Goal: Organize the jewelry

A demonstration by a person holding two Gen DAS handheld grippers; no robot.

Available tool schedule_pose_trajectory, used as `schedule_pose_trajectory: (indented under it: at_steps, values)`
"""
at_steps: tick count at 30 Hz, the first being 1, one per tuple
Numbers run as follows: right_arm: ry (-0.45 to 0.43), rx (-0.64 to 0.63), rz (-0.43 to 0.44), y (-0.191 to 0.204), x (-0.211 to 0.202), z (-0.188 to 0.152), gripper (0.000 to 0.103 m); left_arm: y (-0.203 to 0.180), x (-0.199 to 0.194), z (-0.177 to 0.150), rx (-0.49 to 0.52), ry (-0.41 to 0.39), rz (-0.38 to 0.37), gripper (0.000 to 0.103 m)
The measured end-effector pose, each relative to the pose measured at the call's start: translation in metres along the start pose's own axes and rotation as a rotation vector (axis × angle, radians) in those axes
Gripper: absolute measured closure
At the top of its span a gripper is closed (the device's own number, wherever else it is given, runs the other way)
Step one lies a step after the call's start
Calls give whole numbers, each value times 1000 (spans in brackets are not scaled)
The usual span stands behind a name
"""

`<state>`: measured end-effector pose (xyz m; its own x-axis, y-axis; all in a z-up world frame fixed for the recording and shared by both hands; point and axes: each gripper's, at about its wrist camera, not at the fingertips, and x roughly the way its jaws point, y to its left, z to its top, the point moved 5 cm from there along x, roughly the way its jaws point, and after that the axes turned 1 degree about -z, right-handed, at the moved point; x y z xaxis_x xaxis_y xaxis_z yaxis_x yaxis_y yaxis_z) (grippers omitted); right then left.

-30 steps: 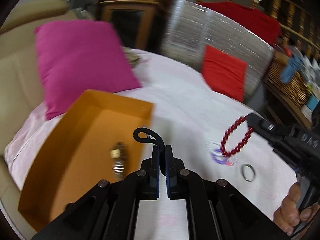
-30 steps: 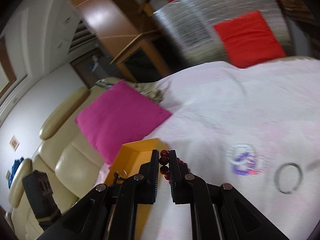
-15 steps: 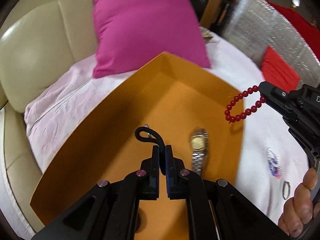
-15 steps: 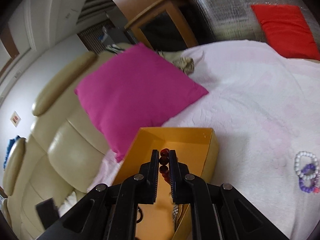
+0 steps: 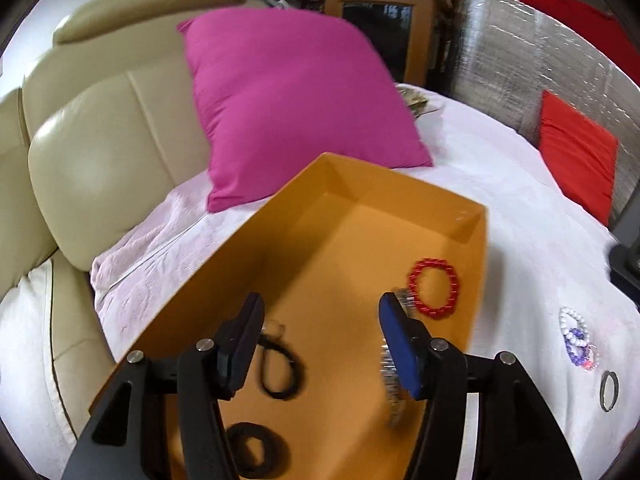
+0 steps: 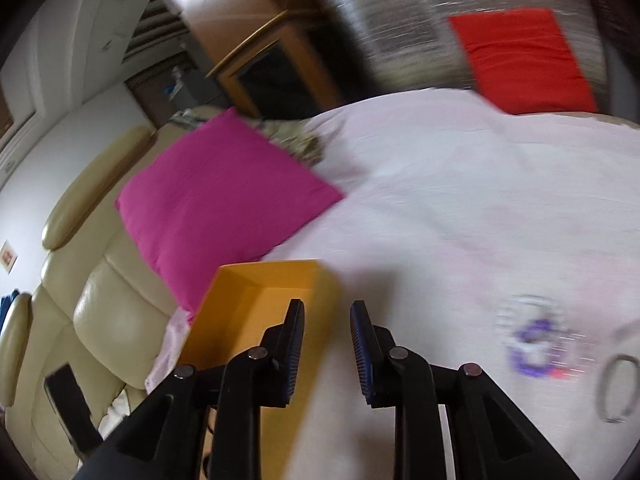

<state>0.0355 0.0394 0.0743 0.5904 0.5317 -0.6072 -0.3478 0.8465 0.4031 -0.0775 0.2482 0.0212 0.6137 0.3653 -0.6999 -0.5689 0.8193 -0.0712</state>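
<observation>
Left gripper (image 5: 320, 312) jaws opening, empty, over orange box (image 5: 478, 256); black cord (image 5: 278, 372) and red bead bracelet (image 5: 434, 294) lie inside. Right gripper (image 6: 326, 324) opening, empty, above bedsheet (image 6: 460, 208).

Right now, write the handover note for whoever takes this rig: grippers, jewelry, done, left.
Left gripper: jaws opening, nothing between them, over the orange box.
Right gripper: jaws opening, empty, beside the box's near corner.
In the box: red bead bracelet, black cord, black hair tie, metal watch.
Left on the white cloth: white and purple bead bracelets, metal ring bangle.
Next: probably move those two into the box.
</observation>
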Motion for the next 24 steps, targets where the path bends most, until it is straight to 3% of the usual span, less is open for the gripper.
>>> schedule_pose_trajectory:
  at_steps: [2,3,6,10,14,19,24]
  values:
    - [-33,55,-37,-39,-28,-1,75,-15,-9,1,36,-26,-2,42]
    - [-43,77,-53,-54,-38,-3,70,-27,-14,0,65,-46,-1,40]
    - [-73,170,-115,-106,-73,-12,42,-58,-24,-5,142,-88,-8,33]
    - [-47,283,-165,-159,-98,-26,41,-104,-29,-16,244,-101,-40,32]
    - [-12,387,-173,-201,-102,-38,41,-139,-21,-31,319,-50,-71,31]
    - [68,500,-154,-238,-93,-50,41,-161,-7,-41,355,10,-75,31]
    - [62,544,-143,-256,-102,-50,41,-174,2,-42,360,25,-71,31]
